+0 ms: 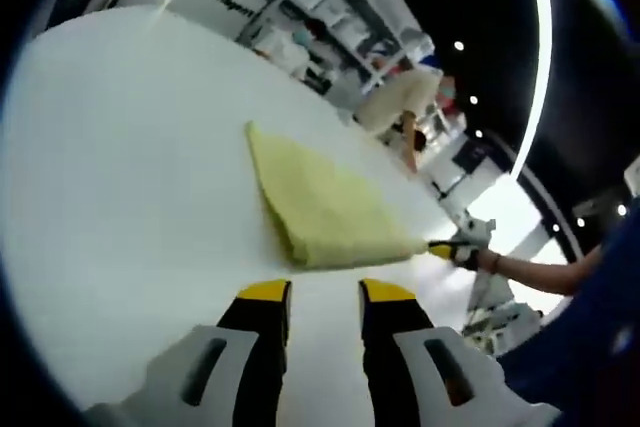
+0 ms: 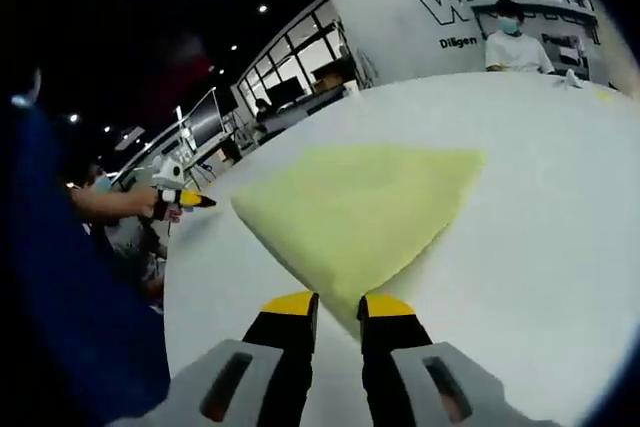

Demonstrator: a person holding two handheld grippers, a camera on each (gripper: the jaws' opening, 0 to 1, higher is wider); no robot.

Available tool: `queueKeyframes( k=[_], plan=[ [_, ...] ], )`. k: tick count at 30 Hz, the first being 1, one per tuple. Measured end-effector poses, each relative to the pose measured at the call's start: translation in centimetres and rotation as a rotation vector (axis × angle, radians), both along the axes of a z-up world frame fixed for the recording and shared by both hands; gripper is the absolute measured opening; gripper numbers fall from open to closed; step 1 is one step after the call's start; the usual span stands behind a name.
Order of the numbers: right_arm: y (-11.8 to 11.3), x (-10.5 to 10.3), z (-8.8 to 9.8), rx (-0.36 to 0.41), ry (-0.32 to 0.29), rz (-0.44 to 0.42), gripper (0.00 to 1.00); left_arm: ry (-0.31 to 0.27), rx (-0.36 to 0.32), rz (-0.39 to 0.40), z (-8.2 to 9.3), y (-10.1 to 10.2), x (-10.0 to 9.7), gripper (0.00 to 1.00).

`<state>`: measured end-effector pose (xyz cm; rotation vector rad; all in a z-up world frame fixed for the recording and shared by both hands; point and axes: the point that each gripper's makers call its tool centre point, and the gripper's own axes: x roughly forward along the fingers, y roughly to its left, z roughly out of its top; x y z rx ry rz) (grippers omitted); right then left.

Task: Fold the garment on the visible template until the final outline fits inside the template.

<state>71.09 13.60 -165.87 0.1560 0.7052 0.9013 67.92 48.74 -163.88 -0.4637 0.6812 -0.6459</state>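
A pale yellow garment (image 1: 320, 209) lies folded flat on the white table (image 1: 120, 167). In the left gripper view my left gripper (image 1: 325, 292) hovers just short of the garment's near edge, jaws a little apart with bare table between them. My right gripper (image 1: 448, 249), held in a hand, meets the garment's right corner. In the right gripper view the garment (image 2: 355, 209) tapers to a corner that runs in between the jaws of my right gripper (image 2: 338, 305), which are narrowly apart and closed on that corner. My left gripper (image 2: 185, 199) shows far left, off the cloth.
The table's round edge (image 2: 190, 247) curves close on the left of the right gripper view. A person (image 2: 515, 42) stands behind the far side, with shelving (image 1: 330, 17) and a white wall with lettering beyond. A blue sleeve (image 2: 70, 277) fills the left side.
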Motion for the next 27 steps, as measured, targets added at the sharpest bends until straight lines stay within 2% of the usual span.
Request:
queueKeyframes(
  k=[3, 8, 11, 12, 16, 17, 21, 24, 27],
  plan=[
    [0.5, -0.3, 0.3, 0.001, 0.005, 0.0, 0.11, -0.018, 0.047, -0.032, -0.5, -0.4, 0.3, 0.39],
    [0.0, 0.0, 0.0, 0.007, 0.035, -0.021, 0.09, -0.059, 0.078, -0.083, -1.7, -0.4, 2.6, 0.39],
    [0.3, -0.3, 0.3, 0.007, 0.041, -0.03, 0.09, -0.112, 0.116, -0.126, -1.7, -0.9, 3.2, 0.4],
    [0.3, -0.3, 0.3, 0.007, 0.042, -0.032, 0.08, -0.12, 0.123, -0.135, -1.8, -0.9, 3.4, 0.38],
    [-0.1, -0.3, 0.0, 0.0, 0.05, -0.041, 0.06, -0.148, 0.244, -0.22, -2.9, -0.8, 3.8, 0.29],
    [-0.3, -0.2, -0.1, -0.001, 0.052, -0.044, 0.06, -0.163, 0.266, -0.244, -2.8, -1.4, 3.6, 0.26],
    [-0.4, -0.1, -0.2, -0.005, 0.055, -0.047, 0.06, -0.178, 0.267, -0.252, -2.3, -1.3, 3.8, 0.15],
    [-0.4, -0.1, -0.3, -0.007, 0.057, -0.047, 0.05, -0.201, 0.282, -0.27, -1.7, -1.8, 4.4, 0.14],
    [-0.4, -0.1, -0.3, -0.012, 0.059, -0.048, 0.05, -0.194, 0.329, -0.311, -2.4, -1.8, 4.3, 0.08]
  ],
)
